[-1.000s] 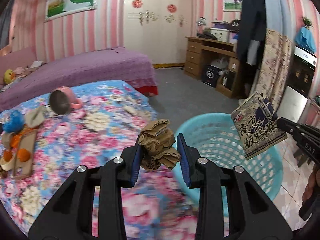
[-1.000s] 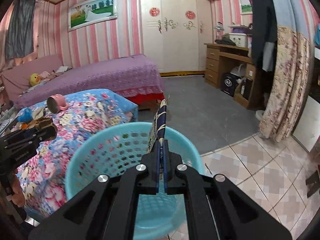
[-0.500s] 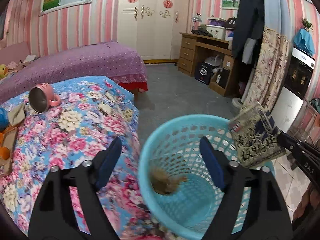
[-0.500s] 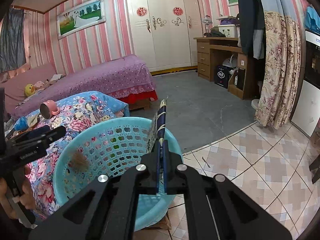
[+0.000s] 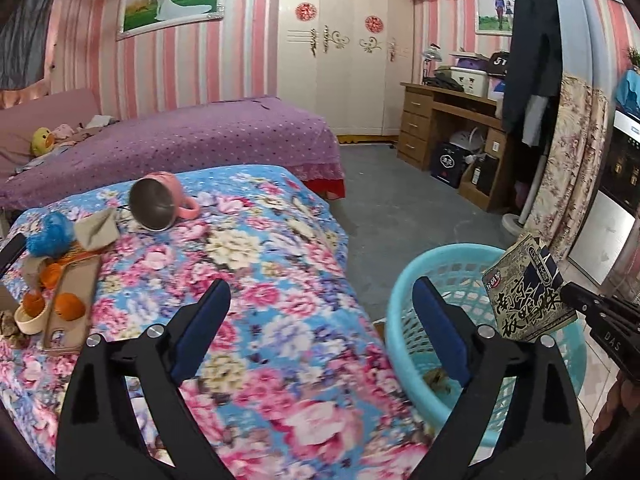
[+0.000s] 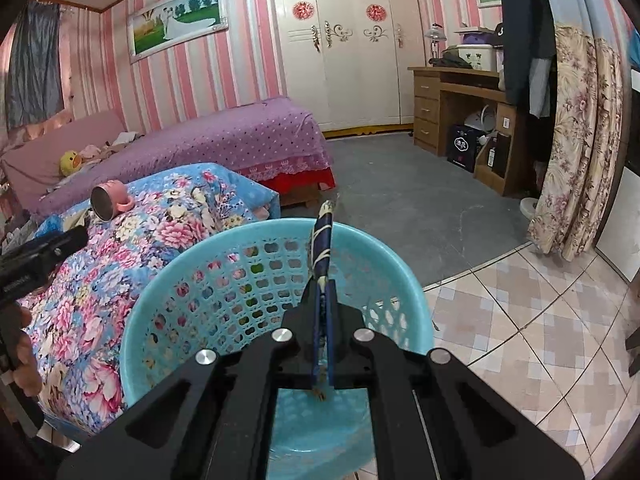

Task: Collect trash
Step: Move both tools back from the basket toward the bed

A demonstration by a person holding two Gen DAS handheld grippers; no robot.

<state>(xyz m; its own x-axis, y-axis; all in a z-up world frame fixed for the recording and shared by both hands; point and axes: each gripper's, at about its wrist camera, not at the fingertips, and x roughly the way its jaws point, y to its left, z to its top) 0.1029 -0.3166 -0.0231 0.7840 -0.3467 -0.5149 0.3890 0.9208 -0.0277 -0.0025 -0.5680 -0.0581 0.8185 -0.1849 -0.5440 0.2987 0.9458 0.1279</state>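
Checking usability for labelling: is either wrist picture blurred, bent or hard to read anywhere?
Left wrist view: floral cover smeared near the bottom edge, snack packet print sharp, dark corners. Right wrist view: sharp, walls and wardrobe bowed by the fisheye, packet seen edge-on over the blue basket.

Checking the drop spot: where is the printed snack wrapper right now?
The flat printed snack wrapper is pinched in the right gripper, above the turquoise plastic basket's rim beside the floral bed, at the left view's right.

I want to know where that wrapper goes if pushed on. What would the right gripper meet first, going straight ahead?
Probably the far inner wall of the blue basket; the right gripper, shut on the wrapper, points down into it. Depth is unclear.
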